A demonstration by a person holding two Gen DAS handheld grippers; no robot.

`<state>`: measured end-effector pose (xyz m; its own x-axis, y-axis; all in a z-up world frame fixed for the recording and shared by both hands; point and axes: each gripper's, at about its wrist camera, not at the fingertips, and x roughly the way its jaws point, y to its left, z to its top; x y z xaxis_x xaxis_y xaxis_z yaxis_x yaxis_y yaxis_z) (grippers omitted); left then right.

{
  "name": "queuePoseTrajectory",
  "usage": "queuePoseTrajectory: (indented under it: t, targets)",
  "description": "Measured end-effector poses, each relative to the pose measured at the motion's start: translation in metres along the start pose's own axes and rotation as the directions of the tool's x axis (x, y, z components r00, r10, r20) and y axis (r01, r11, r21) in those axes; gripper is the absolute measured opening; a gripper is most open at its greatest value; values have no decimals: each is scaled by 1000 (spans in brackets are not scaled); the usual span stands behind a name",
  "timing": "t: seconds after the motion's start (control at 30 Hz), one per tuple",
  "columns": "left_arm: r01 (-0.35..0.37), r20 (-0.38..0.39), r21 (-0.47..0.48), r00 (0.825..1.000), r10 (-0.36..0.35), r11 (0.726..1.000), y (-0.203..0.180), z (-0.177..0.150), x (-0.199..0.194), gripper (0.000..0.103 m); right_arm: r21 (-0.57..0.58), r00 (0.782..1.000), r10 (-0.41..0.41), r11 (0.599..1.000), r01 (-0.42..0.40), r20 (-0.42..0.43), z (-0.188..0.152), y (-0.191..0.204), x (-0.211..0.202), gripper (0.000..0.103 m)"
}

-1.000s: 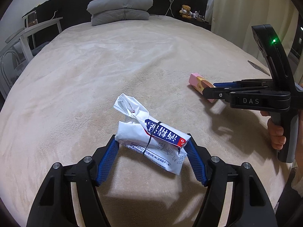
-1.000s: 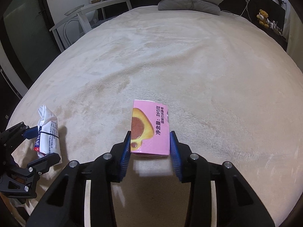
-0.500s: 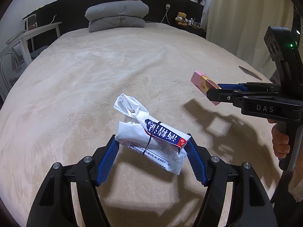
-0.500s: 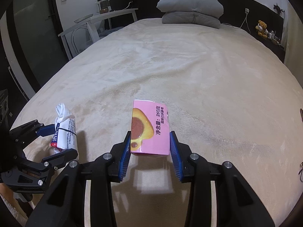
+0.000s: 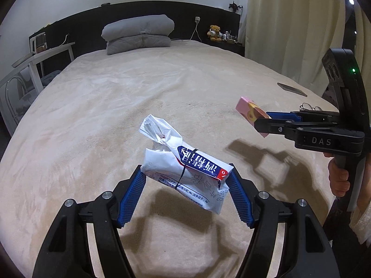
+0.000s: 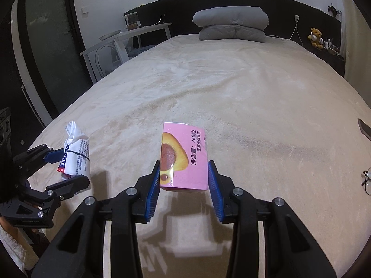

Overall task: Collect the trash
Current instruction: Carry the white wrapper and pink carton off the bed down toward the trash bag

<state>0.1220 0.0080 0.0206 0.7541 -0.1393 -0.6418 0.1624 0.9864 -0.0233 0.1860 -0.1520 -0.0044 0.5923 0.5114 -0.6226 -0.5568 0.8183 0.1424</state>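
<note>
My left gripper (image 5: 186,188) is shut on a crumpled white packet (image 5: 185,166) with a blue and red label and a black band, held in the air above the beige bed (image 5: 116,106). My right gripper (image 6: 184,180) is shut on a pink carton (image 6: 183,156) with an avocado picture, also lifted off the blanket. In the left wrist view the right gripper (image 5: 259,120) holds the pink carton (image 5: 251,114) at the right. In the right wrist view the left gripper (image 6: 67,169) with the white packet (image 6: 76,155) shows at the left edge.
Grey folded pillows (image 5: 139,34) lie at the headboard. A dark phone (image 5: 292,89) and glasses (image 5: 309,107) rest on the bed's right side. A white table and chair (image 6: 120,46) stand left of the bed, a teddy bear (image 6: 315,37) on the far shelf, curtains (image 5: 289,30) at right.
Both grippers have risen and drawn back from the bed with their loads; the packet and carton hang higher above the blanket, and more of the room shows.
</note>
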Motion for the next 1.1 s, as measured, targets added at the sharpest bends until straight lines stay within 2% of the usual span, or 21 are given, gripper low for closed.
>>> queuePoseTrajectory:
  t: [0.37, 0.57, 0.9, 1.1]
  targets:
    - [43, 7, -3, 999, -43, 999, -35, -31, -27, 69, 78, 1000, -3, 997, 1, 29, -53, -14, -58, 39]
    - [44, -6, -15, 999, -44, 999, -53, -59, -39, 69, 120, 999, 30, 992, -34, 33, -81, -12, -84, 40]
    - [44, -60, 8, 997, -44, 999, -89, -109, -57, 69, 59, 998, 63, 996, -65, 31, -130, 7, -120, 40]
    - [63, -69, -16, 996, -64, 998, -107, -136, -74, 69, 16, 997, 79, 997, -79, 6, -159, 24, -135, 40]
